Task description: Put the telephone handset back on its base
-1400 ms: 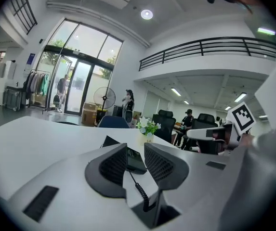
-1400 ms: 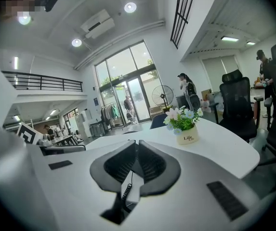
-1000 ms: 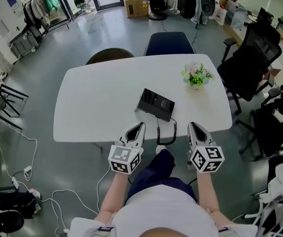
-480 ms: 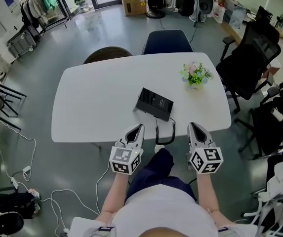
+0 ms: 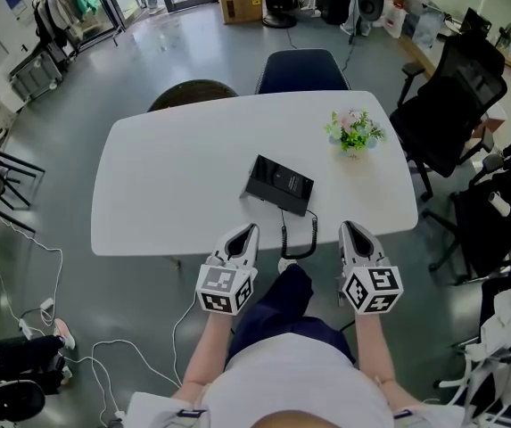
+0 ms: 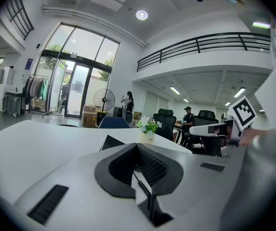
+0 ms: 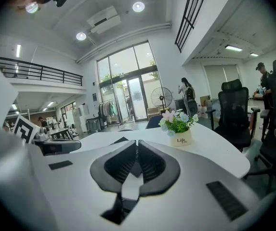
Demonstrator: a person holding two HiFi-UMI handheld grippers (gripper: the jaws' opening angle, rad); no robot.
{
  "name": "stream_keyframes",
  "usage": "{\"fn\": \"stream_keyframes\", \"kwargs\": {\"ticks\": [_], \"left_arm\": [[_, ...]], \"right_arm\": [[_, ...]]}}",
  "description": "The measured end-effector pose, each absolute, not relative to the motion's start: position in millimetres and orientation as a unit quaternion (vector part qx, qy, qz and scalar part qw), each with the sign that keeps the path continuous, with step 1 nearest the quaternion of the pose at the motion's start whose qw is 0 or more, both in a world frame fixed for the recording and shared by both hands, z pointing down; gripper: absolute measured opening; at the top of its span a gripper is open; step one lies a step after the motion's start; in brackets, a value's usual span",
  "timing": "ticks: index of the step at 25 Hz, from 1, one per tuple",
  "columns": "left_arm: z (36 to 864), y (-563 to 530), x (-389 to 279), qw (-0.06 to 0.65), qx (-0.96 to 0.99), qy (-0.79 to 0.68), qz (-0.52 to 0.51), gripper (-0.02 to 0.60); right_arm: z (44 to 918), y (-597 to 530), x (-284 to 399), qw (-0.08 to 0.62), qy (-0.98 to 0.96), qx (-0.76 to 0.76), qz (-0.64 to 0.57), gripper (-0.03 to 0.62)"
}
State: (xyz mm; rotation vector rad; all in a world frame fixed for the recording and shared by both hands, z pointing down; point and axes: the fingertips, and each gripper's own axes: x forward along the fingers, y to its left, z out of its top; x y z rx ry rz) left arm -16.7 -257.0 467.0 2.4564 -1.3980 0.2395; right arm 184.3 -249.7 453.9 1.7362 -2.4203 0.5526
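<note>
The black telephone base (image 5: pixel 279 185) lies near the middle of the white table (image 5: pixel 166 185). From it a black coiled cord (image 5: pixel 284 230) runs to the table's front edge and curls to the dark handset (image 5: pixel 312 236) lying there. My left gripper (image 5: pixel 250 231) hovers at the front edge just left of the cord, jaws shut and empty. My right gripper (image 5: pixel 348 228) hovers right of the handset, also shut and empty. Past the closed left gripper (image 6: pixel 137 146) the base (image 6: pixel 111 141) and cord (image 6: pixel 142 186) show. Beyond the closed right gripper (image 7: pixel 137 143) the base (image 7: pixel 121 140) shows as a dark sliver.
A small flower pot (image 5: pixel 354 135) stands at the table's far right, also seen as the pot (image 6: pixel 149 129) and the pot (image 7: pixel 178 130). A blue chair (image 5: pixel 301 68) sits behind the table, black office chairs (image 5: pixel 456 101) to the right. Cables (image 5: pixel 50 266) trail on the floor at left.
The head view has shifted slightly. Both grippers stay at the table's front edge, and the base, cord and handset have not moved.
</note>
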Motion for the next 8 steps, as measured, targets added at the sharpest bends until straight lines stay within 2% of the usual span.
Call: {"fn": "stream_keyframes", "kwargs": {"ticks": [8], "left_arm": [[471.0,-257.0,-18.0,0.156,0.854,-0.490,0.081,0.015]], "right_arm": [[459.7,-249.3,180.9,0.059,-0.800,0.569,0.184,0.041]]}}
